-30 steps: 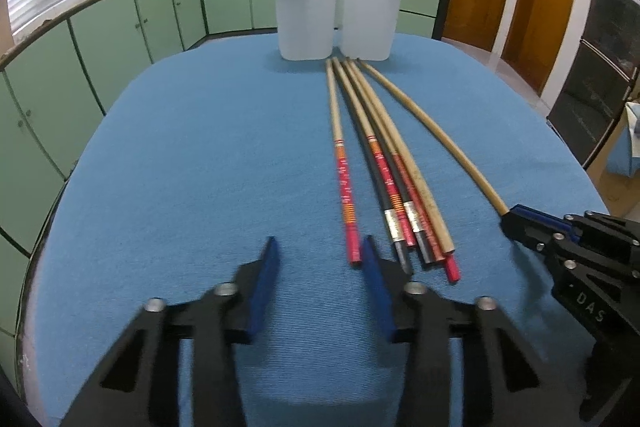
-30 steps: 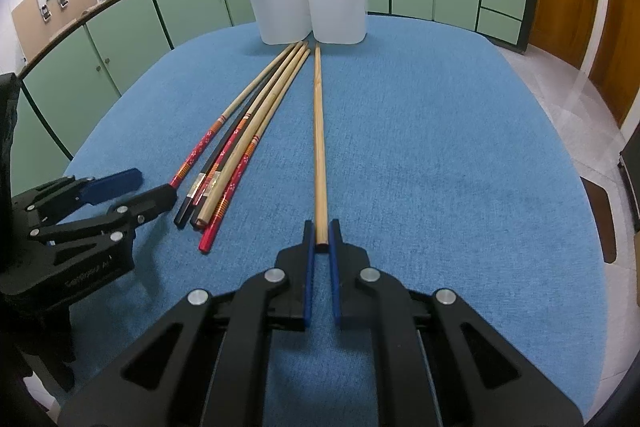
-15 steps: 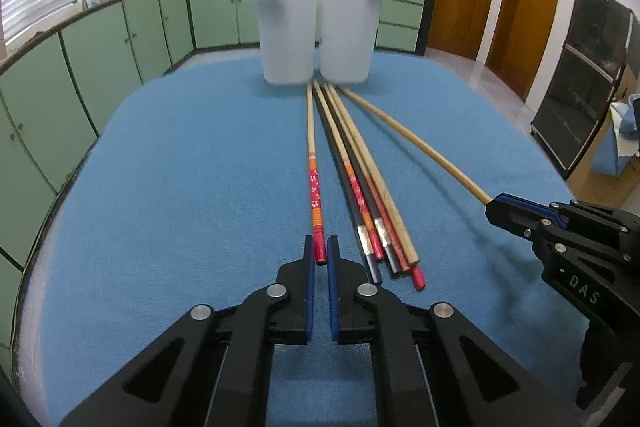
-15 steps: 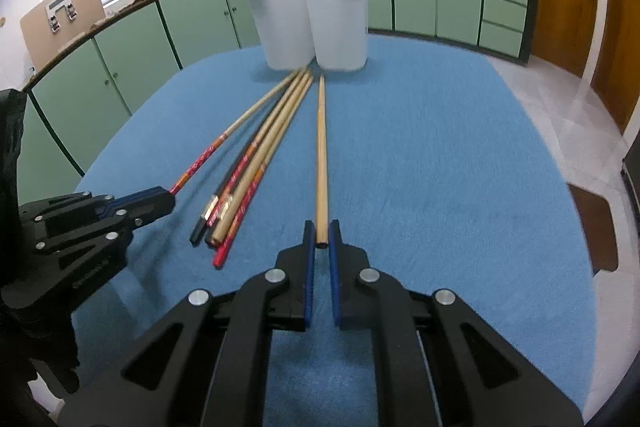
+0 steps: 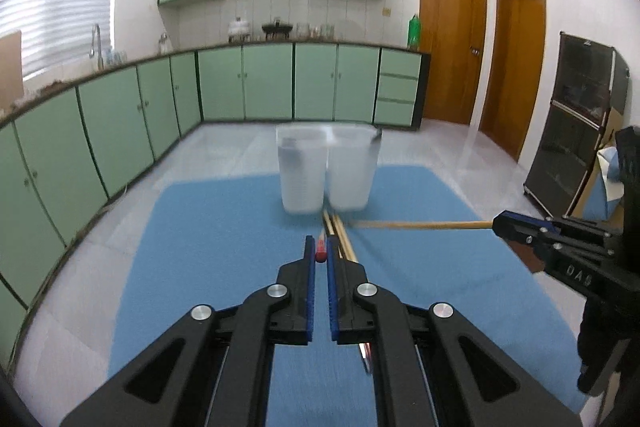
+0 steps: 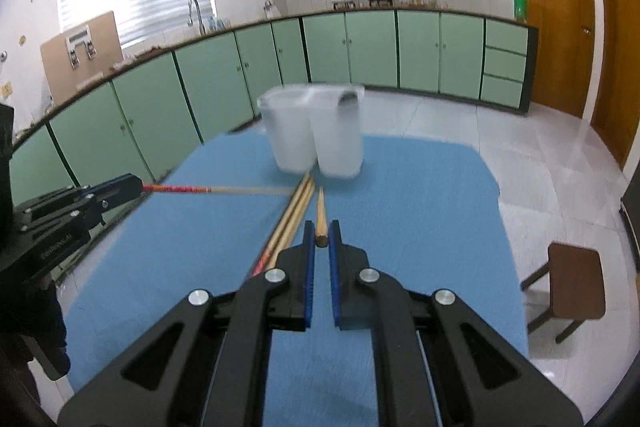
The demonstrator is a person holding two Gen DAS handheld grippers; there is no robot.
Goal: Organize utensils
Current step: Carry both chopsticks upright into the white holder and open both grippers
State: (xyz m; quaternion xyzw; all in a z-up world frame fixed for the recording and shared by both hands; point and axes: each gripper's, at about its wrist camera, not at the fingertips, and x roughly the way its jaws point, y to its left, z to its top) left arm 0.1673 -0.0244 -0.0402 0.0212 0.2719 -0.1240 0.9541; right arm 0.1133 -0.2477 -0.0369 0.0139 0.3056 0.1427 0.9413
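My left gripper (image 5: 320, 247) is shut on the red end of a red-patterned chopstick (image 5: 320, 254), lifted off the blue cloth (image 5: 200, 247). It shows from the side in the right wrist view, chopstick (image 6: 180, 189) slanting toward the cups. My right gripper (image 6: 321, 231) is shut on the blunt end of a plain wooden chopstick (image 6: 321, 211), also raised; the left wrist view has that chopstick (image 5: 420, 225) reaching left from the right gripper (image 5: 502, 223). Several more chopsticks (image 6: 292, 219) lie on the cloth. Two white cups (image 5: 302, 175) (image 5: 352, 171) stand side by side beyond them.
The blue cloth covers a table with tiled floor around it. Green cabinets (image 6: 360, 51) run along the far walls. A brown stool (image 6: 568, 283) stands off the table's right side. A dark glass cabinet (image 5: 576, 131) is at the right.
The left gripper closed on the red-patterned chopstick. Both grippers then rose, each lifting its chopstick's near end off the cloth while the far ends stay by the cups.
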